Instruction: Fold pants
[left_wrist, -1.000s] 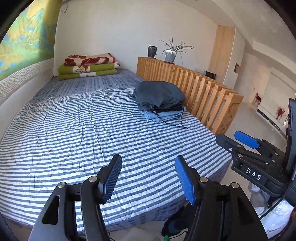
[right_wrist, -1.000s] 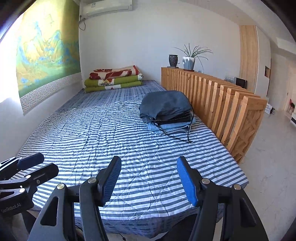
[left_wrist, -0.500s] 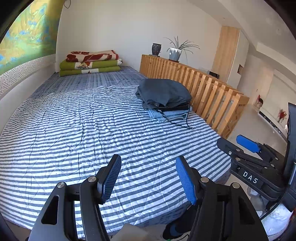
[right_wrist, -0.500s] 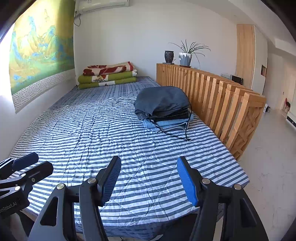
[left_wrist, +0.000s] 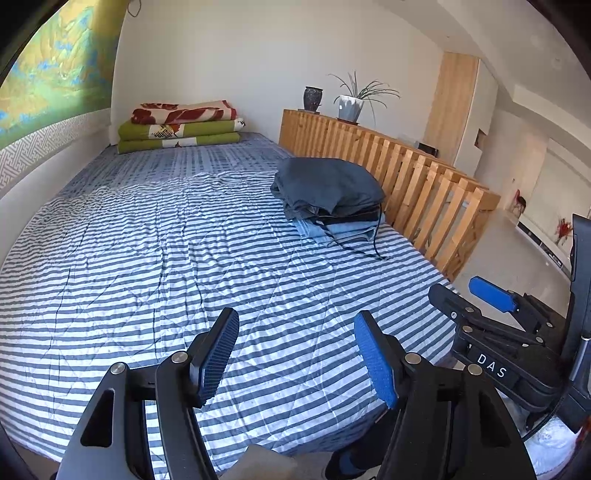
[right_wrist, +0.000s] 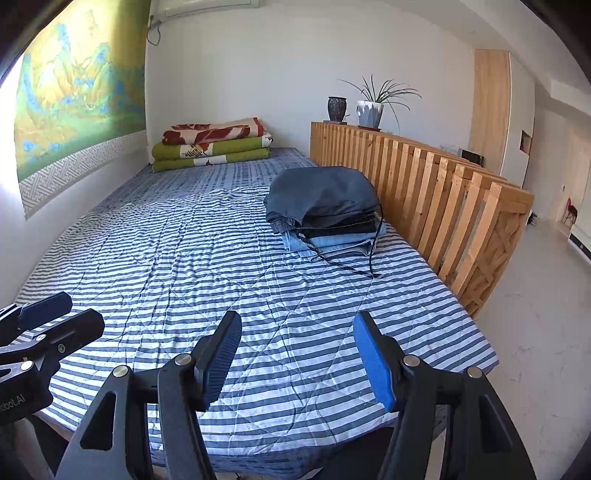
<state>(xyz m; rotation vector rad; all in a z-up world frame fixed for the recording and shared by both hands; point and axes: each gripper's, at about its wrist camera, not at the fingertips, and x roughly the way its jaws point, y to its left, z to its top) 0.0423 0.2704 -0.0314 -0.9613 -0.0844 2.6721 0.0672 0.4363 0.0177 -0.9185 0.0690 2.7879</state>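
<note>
Two grippers: the left gripper (left_wrist: 295, 354) and the right gripper (right_wrist: 295, 354) both hang above the near edge of the bed, jaws spread wide, nothing between them.
Pants: a pile of folded garments (right_wrist: 325, 206) sits on the striped bedspread (right_wrist: 166, 258), near the wooden slatted rail (right_wrist: 443, 195); a dark grey piece tops it, denim lies beneath, and a drawstring trails onto the sheet.
Which piece is next: hard to tell; the dark top garment looks loosely bunched rather than squared, but the view is too distant to be sure.
Change over the last second: both cameras have tipped and crept forward, so the pile sits slightly larger and nearer in each view; the jaws keep the same wide spread.
Meaning for the task: I judge this an approach toward the pile, with no cloth touched yet.
Background: folded blankets (left_wrist: 181, 125) at the far wall, a potted plant (left_wrist: 351, 103) on the rail top.
</note>
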